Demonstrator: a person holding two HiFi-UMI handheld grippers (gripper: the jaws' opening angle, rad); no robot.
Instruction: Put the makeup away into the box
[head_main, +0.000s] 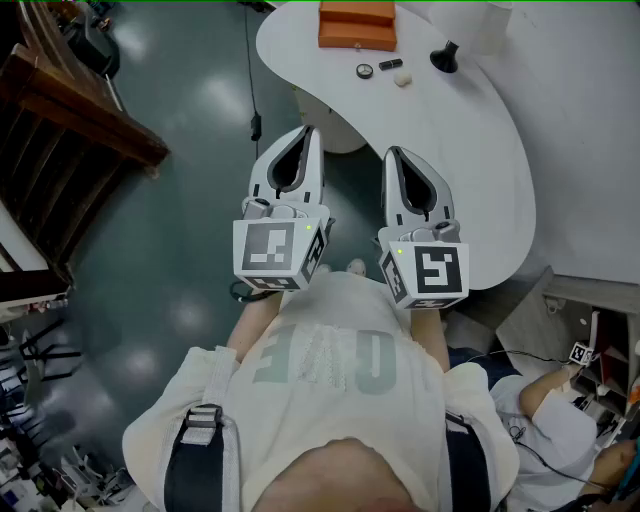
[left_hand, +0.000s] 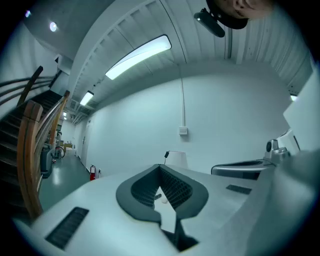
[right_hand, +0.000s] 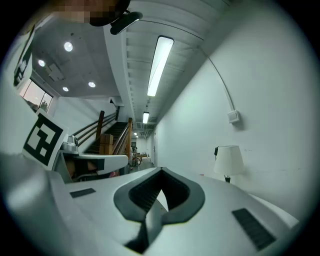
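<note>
Orange rectangular box (head_main: 357, 25) and small makeup pieces (head_main: 364, 70) untouched on the white curved desk (head_main: 480, 150)
Head view: both are seen well beyond the left hand-held gripper (head_main: 305, 132) and right hand-held gripper (head_main: 392, 153). Gripper views: each jaw pair is closed on nothing; pieces could be knocked off the desk if reached unopened.

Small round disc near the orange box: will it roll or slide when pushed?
The small round disc lies flat on the white table, so it likely slides rather than rolls. It looks thin and small, so probably light and awkward to pinch.
</note>
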